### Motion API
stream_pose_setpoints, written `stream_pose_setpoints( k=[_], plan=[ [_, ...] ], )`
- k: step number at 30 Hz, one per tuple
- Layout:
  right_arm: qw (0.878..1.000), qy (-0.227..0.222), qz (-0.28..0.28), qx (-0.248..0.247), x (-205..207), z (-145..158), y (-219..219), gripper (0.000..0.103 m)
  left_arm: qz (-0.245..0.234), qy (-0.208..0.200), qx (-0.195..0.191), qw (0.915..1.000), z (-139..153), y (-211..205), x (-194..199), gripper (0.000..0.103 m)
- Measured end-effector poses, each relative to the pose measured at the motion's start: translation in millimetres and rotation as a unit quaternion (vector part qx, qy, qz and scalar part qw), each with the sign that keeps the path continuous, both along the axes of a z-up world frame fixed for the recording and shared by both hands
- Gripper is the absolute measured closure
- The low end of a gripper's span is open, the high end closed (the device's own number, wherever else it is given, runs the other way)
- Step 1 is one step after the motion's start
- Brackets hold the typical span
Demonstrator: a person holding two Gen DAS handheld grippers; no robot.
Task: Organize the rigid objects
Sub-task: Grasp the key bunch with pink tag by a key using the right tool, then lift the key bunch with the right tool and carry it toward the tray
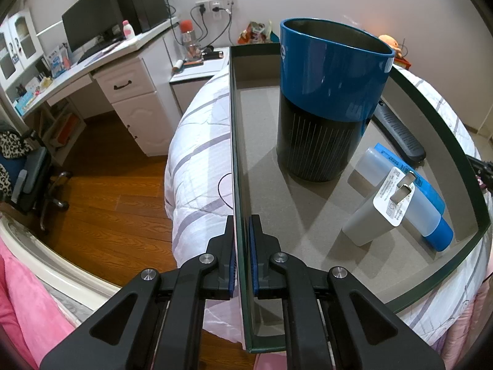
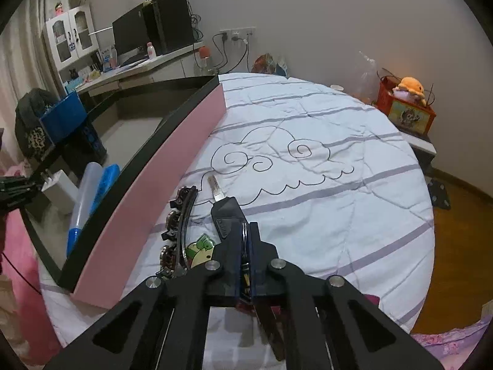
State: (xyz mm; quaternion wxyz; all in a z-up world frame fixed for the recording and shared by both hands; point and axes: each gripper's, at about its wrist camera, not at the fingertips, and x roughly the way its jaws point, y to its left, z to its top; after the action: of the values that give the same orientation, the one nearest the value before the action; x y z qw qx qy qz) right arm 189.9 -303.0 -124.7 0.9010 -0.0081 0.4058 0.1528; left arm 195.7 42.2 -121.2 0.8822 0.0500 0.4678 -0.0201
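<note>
My left gripper (image 1: 242, 220) is shut on the left wall of a dark-rimmed box (image 1: 234, 123) that rests on the bed. Inside the box stand a tall blue-and-black cup (image 1: 332, 98) and a white plug charger (image 1: 372, 215), with a blue-and-clear toothbrush case (image 1: 425, 203) and a black comb-like bar (image 1: 400, 132) lying beside them. My right gripper (image 2: 246, 225) is shut on a black-headed key (image 2: 226, 212) whose metal blade points forward just over the quilt. A black hair clip (image 2: 178, 231) and a frog sticker (image 2: 200, 248) lie between the key and the box's pink outer wall (image 2: 148, 200).
A white striped quilt (image 2: 308, 169) covers the bed. A red box with a plush toy (image 2: 406, 108) sits on a stand at the far right. A desk with a monitor (image 1: 92, 21), drawers (image 1: 129, 92) and an office chair (image 1: 30, 178) stand to the left on the wooden floor.
</note>
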Motion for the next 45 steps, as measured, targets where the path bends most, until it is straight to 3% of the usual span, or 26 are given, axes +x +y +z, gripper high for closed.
stream_pose_setpoints(
  k=[7, 12, 16, 18, 22, 25, 27, 29, 34, 39, 40, 41, 42, 45],
  plan=[
    [0.997, 0.02, -0.001, 0.069, -0.5, -2.2, -13.3, 0.1, -0.001, -0.001, -0.003, 1.0, 0.0, -0.9, 1.6, 0.097],
    [1.0, -0.004, -0.007, 0.025, -2.9, 13.9, -4.7, 0.1, -0.001, -0.001, -0.003, 1.0, -0.1, -1.3, 2.7, 0.097],
    [1.0, -0.017, -0.009, 0.017, -0.6, 29.6, -4.1, 0.1, 0.0, -0.001, -0.006, 1.0, -0.4, -1.1, 3.6, 0.097],
    [0.999, 0.011, 0.002, 0.033, 5.2, 29.6, -5.6, 0.1, 0.0, 0.0, -0.005, 1.0, 0.1, -1.7, 4.2, 0.097],
    [0.999, 0.043, -0.008, -0.016, 6.3, 18.1, 2.2, 0.098, -0.001, 0.0, -0.008, 1.0, 1.1, -2.9, 5.7, 0.097],
    [0.998, 0.065, 0.012, -0.019, 0.8, 5.6, 8.6, 0.084, -0.001, 0.0, -0.007, 1.0, 2.4, -4.6, 6.6, 0.097],
    [0.997, 0.061, 0.011, -0.037, -1.9, 4.3, 12.3, 0.049, -0.001, 0.001, -0.006, 1.0, 2.4, -5.1, 6.8, 0.097],
    [0.996, 0.063, 0.004, -0.067, -3.2, 1.7, 17.1, 0.043, -0.001, 0.0, -0.008, 1.0, 2.5, -5.1, 6.7, 0.096],
    [0.992, 0.068, 0.023, -0.1, -10.3, -7.5, 19.4, 0.041, -0.001, 0.0, -0.008, 1.0, 2.1, -4.3, 6.2, 0.096],
    [0.995, 0.049, 0.03, -0.076, -7.8, -11.1, 12.2, 0.041, 0.0, 0.0, -0.007, 1.0, 2.6, -5.7, 6.8, 0.096],
    [0.997, 0.046, 0.03, -0.06, -6.9, -12.1, 9.2, 0.046, -0.001, 0.0, -0.007, 1.0, 2.5, -4.7, 6.5, 0.096],
    [0.998, 0.041, 0.031, -0.043, -6.3, -11.8, 6.8, 0.066, -0.001, 0.0, -0.008, 1.0, 2.4, -4.7, 6.7, 0.096],
    [0.998, 0.035, 0.028, -0.039, -5.8, -10.7, 5.8, 0.072, -0.001, 0.0, -0.008, 1.0, 2.6, -5.4, 7.1, 0.096],
    [0.999, 0.029, 0.026, -0.038, -6.0, -8.6, 7.4, 0.072, -0.001, 0.001, -0.007, 1.0, 2.2, -5.1, 6.7, 0.096]
  ],
)
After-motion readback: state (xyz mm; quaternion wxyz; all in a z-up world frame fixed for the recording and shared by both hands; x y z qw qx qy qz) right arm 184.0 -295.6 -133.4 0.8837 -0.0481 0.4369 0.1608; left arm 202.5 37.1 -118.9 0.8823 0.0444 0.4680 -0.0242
